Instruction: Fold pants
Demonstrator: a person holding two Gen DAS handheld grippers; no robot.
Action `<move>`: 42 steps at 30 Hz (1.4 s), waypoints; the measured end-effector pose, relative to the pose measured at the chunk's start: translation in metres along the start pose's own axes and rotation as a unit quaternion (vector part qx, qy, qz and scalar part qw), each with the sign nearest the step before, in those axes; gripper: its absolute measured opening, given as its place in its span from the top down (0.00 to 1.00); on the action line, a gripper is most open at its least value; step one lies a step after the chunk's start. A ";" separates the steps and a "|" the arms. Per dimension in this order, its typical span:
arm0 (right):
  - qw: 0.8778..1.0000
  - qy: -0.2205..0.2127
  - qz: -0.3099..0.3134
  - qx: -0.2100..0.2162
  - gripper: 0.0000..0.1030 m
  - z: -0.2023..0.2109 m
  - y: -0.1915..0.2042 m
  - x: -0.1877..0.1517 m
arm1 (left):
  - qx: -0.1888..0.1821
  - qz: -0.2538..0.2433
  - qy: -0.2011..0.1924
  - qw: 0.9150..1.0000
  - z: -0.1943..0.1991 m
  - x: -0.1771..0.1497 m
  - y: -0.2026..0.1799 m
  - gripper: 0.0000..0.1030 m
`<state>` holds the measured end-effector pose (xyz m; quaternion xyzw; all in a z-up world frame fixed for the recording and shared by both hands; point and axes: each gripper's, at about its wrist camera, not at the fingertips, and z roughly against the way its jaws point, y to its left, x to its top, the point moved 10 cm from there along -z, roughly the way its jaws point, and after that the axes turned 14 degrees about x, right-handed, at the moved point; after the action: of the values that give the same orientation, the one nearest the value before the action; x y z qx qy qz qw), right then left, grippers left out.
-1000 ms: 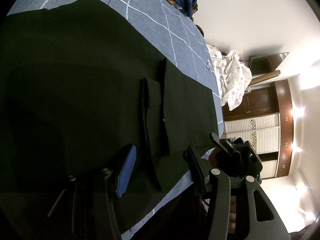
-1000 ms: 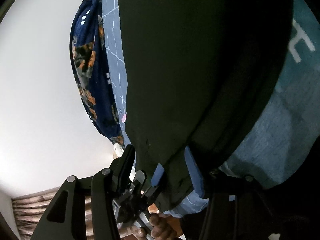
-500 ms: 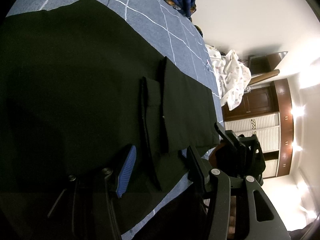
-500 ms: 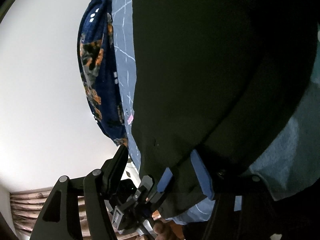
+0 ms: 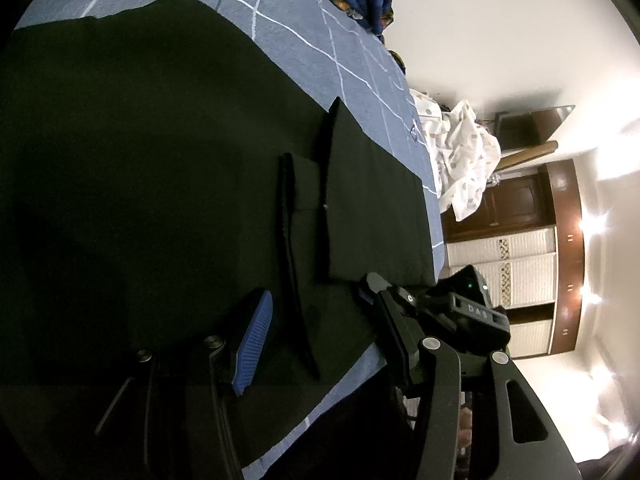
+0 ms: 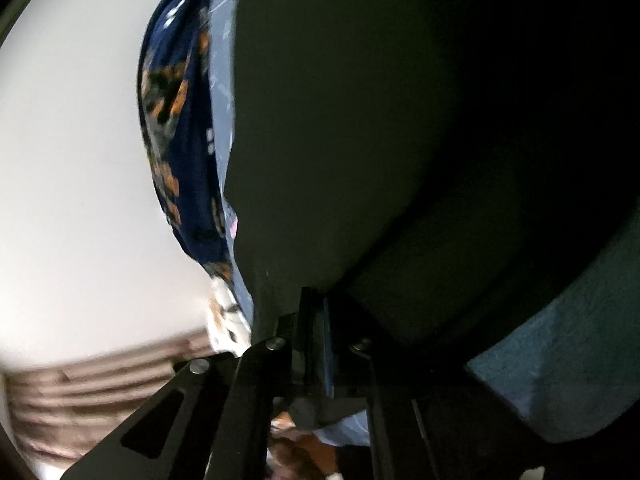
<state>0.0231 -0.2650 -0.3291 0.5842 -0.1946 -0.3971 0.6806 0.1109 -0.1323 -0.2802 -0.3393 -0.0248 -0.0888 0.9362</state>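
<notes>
a: where are the black pants (image 5: 152, 168) lying?

b: spread flat on the blue bed sheet (image 5: 320, 44) with white grid lines. in the left wrist view the dark cloth covers most of the sheet, and a folded layer with a raised seam sits on top of it, toward the sheet's near edge.

a: and the left gripper (image 5: 316, 322)?

b: its jaws stand spread wide. one finger with a blue ribbed pad (image 5: 253, 346) rests over the pants, the other black finger (image 5: 390, 322) sits by the sheet's near edge, and a dark strip of the pants runs between them without either finger touching it, as far as i can see.

a: the right gripper (image 6: 316, 332)?

b: pressed together on the hem of the pants (image 6: 400, 140). in the right wrist view the two fingers have almost no gap, and the dark fabric rises straight out from between them. that view is blurred.

a: anything else around the sheet?

b: a navy blanket with orange patches (image 6: 176, 128) is bunched at the sheet's far edge against a white wall (image 6: 68, 160). in the left wrist view a white dotted cloth (image 5: 464, 160) hangs beyond the sheet's end corner, with a brown wooden wardrobe (image 5: 520, 248) behind it. the right gripper's black body (image 5: 464, 312) shows just beyond the sheet's near edge.
</notes>
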 end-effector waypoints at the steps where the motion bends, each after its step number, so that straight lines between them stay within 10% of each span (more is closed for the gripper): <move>1: 1.000 0.005 0.003 0.001 0.96 0.000 0.002 -0.002 | -0.002 0.008 0.004 1.000 0.001 0.001 0.002 0.48; 11: 0.998 0.049 0.034 -0.009 0.97 0.009 0.014 -0.029 | 0.006 0.026 0.005 1.000 0.005 0.005 0.009 0.47; 14: 0.980 0.096 0.155 -0.077 0.93 0.001 0.036 -0.027 | 0.007 0.022 0.006 1.000 0.005 0.005 0.009 0.47; 18: 0.896 0.125 0.387 -0.178 0.69 -0.005 0.078 -0.022 | 0.012 0.031 0.004 0.999 0.010 0.007 0.015 0.47; 21: 0.790 0.134 0.540 -0.259 0.44 -0.016 0.090 -0.036 | 0.028 0.039 -0.008 0.999 0.020 0.012 0.023 0.46; 25: 0.660 0.143 0.660 -0.329 0.41 -0.037 0.074 -0.054 | 0.048 0.042 -0.029 0.998 0.032 0.019 0.032 0.41; 33: 0.542 0.114 0.738 -0.386 0.49 -0.044 0.054 -0.055 | 0.046 0.040 -0.024 0.998 0.032 0.018 0.037 0.40; 37: 0.538 0.119 0.737 -0.392 0.49 -0.046 0.053 -0.047 | 0.043 0.039 -0.024 0.998 0.033 0.017 0.037 0.38; 42: 0.574 0.132 0.715 -0.376 0.61 -0.052 0.053 -0.044 | 0.037 0.041 -0.021 0.998 0.033 0.017 0.039 0.37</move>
<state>0.0513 -0.1980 -0.2826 -0.0073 -0.2904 0.2622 0.9202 0.1355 -0.0849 -0.2775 -0.3071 -0.0341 -0.0419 0.9501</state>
